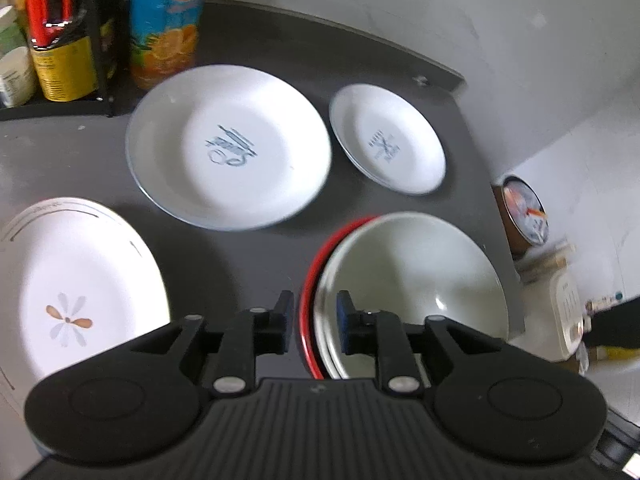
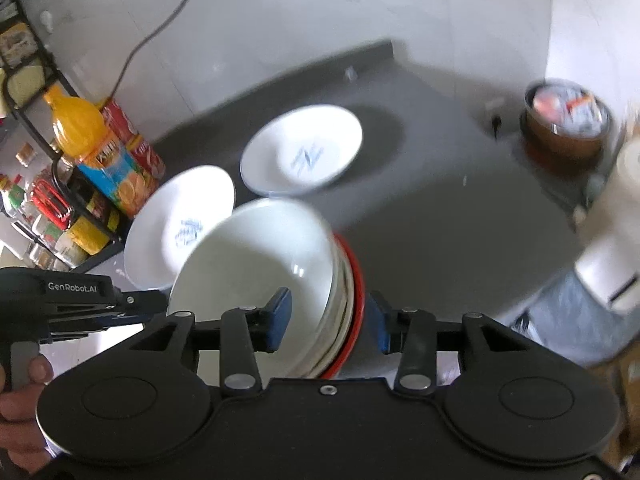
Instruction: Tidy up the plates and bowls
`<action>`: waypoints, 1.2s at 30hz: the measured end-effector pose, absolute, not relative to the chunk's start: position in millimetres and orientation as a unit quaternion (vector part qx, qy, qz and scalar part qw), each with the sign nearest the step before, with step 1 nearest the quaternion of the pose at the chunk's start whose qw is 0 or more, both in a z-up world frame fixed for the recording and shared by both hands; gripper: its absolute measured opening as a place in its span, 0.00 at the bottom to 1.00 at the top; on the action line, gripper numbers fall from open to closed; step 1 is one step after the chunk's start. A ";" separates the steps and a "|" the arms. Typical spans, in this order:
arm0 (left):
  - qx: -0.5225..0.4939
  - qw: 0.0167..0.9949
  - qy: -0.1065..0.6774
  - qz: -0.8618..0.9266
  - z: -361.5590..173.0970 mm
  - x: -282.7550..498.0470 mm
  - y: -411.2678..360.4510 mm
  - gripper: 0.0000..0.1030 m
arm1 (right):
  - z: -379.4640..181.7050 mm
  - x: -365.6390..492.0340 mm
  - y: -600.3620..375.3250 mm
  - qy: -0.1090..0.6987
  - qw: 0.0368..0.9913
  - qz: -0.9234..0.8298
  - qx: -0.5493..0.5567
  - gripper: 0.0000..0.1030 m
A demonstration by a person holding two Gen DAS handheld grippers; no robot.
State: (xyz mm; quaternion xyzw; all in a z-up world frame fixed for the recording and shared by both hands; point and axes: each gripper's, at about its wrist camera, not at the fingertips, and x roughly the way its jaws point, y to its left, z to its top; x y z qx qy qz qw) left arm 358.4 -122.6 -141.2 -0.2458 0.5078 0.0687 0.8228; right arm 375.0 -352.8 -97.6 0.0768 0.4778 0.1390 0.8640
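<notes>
The dark grey tabletop (image 1: 248, 248) carries a large white plate with a blue rim (image 1: 228, 146), a flower-patterned plate (image 1: 76, 284) at the left edge, and a smaller blue-printed plate (image 1: 387, 138). Near the front corner sits a stack of bowls (image 1: 408, 284), white ones nested in a red one. The left hand-held gripper (image 1: 313, 318) straddles the stack's left rim, jaws parted, pads close to the rim but contact unclear. The right hand-held gripper (image 2: 330, 322) straddles the opposite rim with a wider gap. Only the right wrist view shows an orange juice bottle (image 2: 80, 132), a hand (image 2: 22, 412) on the left gripper's trigger, and a brown tin (image 2: 568, 124).
</notes>
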 end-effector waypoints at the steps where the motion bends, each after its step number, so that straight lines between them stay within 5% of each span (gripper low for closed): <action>1: -0.247 0.824 0.505 0.072 -141.6 359.3 -120.2 0.24 | -97.1 378.2 -354.4 0.474 0.866 0.142 0.072 0.36; 3: -0.250 0.824 0.502 0.084 -142.3 361.4 -117.8 0.25 | -101.4 388.9 -359.8 0.481 0.860 0.152 0.077 0.15; 15: -0.266 0.811 0.496 0.158 -148.9 371.2 -110.6 0.26 | -116.3 428.0 -371.8 0.514 0.823 0.226 0.086 0.12; 21: -0.280 0.801 0.491 0.199 -146.0 365.3 -102.5 0.28 | -104.2 448.1 -370.7 0.494 0.821 0.272 0.085 0.23; 25: -0.278 0.801 0.478 0.230 -140.0 357.0 -96.9 0.49 | -98.8 466.2 -357.6 0.484 0.819 0.298 0.077 0.26; 27: -0.274 0.801 0.472 0.247 -137.6 353.5 -93.3 0.52 | -98.0 474.1 -348.9 0.485 0.816 0.304 0.076 0.29; 30: -0.285 0.796 0.467 0.260 -138.1 350.4 -84.3 0.53 | -96.7 481.7 -337.2 0.485 0.815 0.307 0.076 0.46; 36: -0.294 0.793 0.460 0.269 -137.9 347.4 -65.0 0.53 | -99.5 490.7 -313.0 0.501 0.805 0.308 0.077 0.48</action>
